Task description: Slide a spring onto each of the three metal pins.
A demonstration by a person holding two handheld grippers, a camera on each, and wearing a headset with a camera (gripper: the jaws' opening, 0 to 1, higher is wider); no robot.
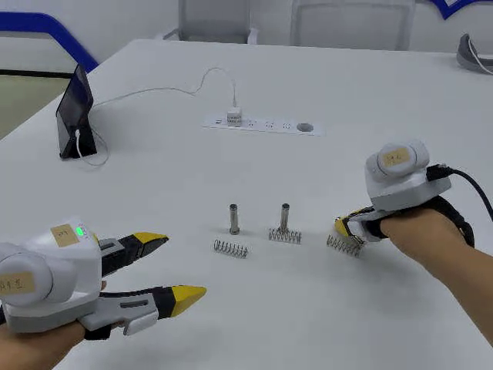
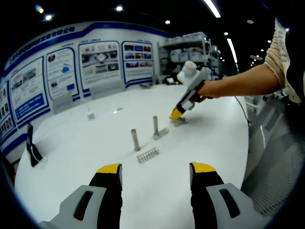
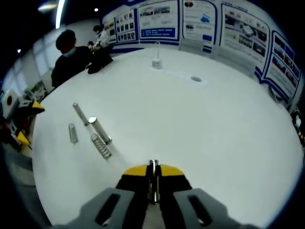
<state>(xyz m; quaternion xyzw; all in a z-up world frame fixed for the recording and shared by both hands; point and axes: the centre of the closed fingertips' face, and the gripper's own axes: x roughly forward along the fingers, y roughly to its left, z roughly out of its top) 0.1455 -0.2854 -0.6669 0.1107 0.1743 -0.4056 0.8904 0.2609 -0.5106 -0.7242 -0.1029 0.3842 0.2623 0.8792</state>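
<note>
First pickup is judged under way: the right gripper [image 1: 344,228] is clamped on a thin silver piece [image 3: 152,177] by the coiled wire spring [image 1: 343,245] at three o'clock of two upright steel pins [image 1: 284,216], the left gripper [image 1: 176,266] is held apart, and end-on alignment is needed next.

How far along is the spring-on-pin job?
Done: nothing. The left upright metal pin and right upright metal pin stand bare; the left steel coil spring and middle steel coil spring lie on the white table. In hand: right tongs shut on what looks like the third steel coil spring. The left tongs open, idle. Left: all springs to thread.
</note>
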